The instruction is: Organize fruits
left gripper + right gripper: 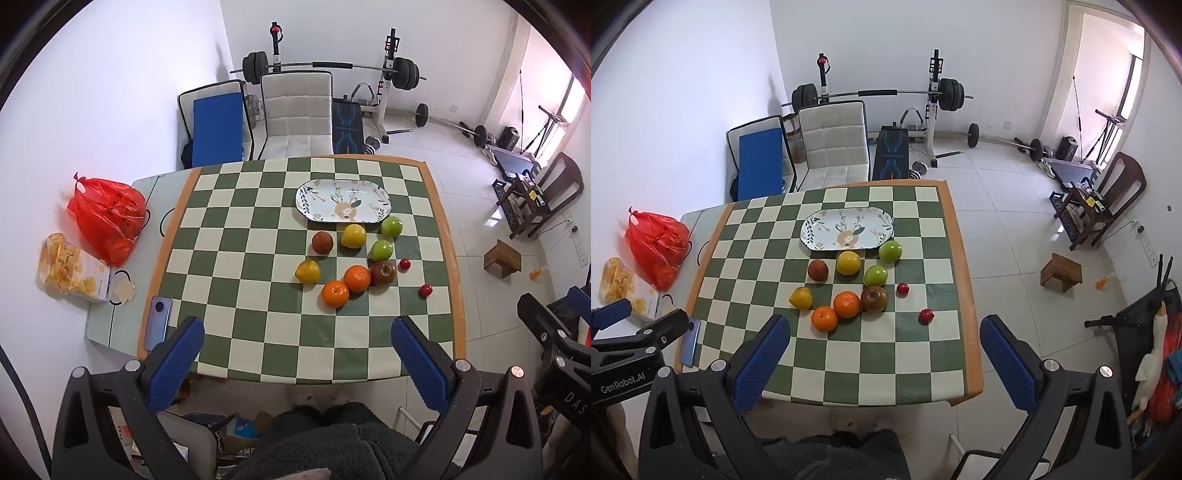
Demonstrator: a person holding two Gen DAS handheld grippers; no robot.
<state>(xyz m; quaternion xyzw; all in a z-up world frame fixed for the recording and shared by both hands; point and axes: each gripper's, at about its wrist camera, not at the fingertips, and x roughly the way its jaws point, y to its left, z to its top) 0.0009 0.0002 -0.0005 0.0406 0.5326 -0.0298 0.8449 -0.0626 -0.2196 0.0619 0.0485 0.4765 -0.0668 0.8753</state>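
Several fruits lie on a green-and-white checkered table (pixel 258 332) (pixel 916 369): two oranges (pixel 335 293) (pixel 824 318), two green apples (pixel 382 250) (pixel 875 275), yellow fruits (pixel 353 235) (pixel 848 262), a brown-red apple (pixel 383 273) (pixel 874 298), a dark brown fruit (pixel 322 242) (pixel 817 270) and two small red fruits (pixel 425 290) (pixel 926 316). An empty patterned oval plate (pixel 314 192) (pixel 816 229) sits behind them. My left gripper (pixel 297 354) is open and empty above the near table edge. My right gripper (pixel 884 356) is open and empty, also near the front edge.
A red plastic bag (pixel 107 218) (pixel 657 243), a box of chips (pixel 74 269) and a phone (pixel 158 328) (pixel 691 342) lie at the table's left. A beige chair (pixel 297 114) (pixel 834 140) stands behind the table. Gym equipment fills the back; a wooden stool (pixel 1061 271) is right.
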